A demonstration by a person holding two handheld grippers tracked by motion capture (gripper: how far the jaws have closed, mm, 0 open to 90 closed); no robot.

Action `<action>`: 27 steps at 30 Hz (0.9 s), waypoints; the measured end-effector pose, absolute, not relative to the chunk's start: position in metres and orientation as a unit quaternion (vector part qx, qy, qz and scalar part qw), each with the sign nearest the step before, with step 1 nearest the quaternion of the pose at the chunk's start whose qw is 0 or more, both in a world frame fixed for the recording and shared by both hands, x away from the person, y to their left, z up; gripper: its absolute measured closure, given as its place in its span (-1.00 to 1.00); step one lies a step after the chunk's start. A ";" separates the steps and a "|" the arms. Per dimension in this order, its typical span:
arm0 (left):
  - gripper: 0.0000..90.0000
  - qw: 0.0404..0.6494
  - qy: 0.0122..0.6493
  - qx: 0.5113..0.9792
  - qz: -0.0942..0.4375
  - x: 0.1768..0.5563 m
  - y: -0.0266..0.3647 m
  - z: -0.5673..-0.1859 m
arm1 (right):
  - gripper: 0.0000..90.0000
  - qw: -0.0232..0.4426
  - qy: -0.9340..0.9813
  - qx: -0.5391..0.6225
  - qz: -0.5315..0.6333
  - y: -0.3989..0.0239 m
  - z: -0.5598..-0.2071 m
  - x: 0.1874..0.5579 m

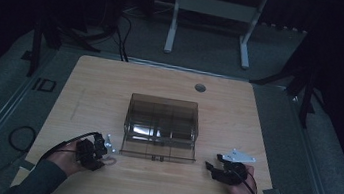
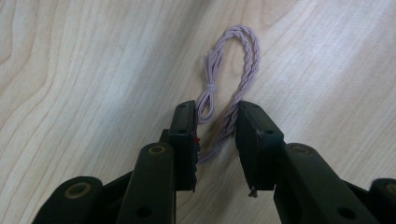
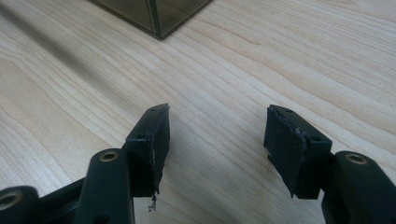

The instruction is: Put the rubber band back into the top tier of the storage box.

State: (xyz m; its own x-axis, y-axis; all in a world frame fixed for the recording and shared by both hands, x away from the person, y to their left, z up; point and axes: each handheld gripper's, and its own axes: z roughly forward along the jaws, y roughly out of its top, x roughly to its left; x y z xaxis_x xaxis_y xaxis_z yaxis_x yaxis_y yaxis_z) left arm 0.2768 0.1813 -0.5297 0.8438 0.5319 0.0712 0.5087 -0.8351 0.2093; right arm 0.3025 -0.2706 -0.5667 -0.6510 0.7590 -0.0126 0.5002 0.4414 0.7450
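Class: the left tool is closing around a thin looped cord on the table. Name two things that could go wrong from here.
1. The thin lilac braided cord loop lies flat on the pale wooden table; only one strand seems to sit between the pads of the left tool, so it may slip free when lifted.
2. The limp cord could snag the wall of the smoky clear plastic compartment box if carried there.
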 end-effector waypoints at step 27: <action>0.97 0.067 0.294 0.953 0.027 0.293 0.185 -0.529 | -0.10 0.174 0.831 0.378 0.369 -0.270 -0.567 0.302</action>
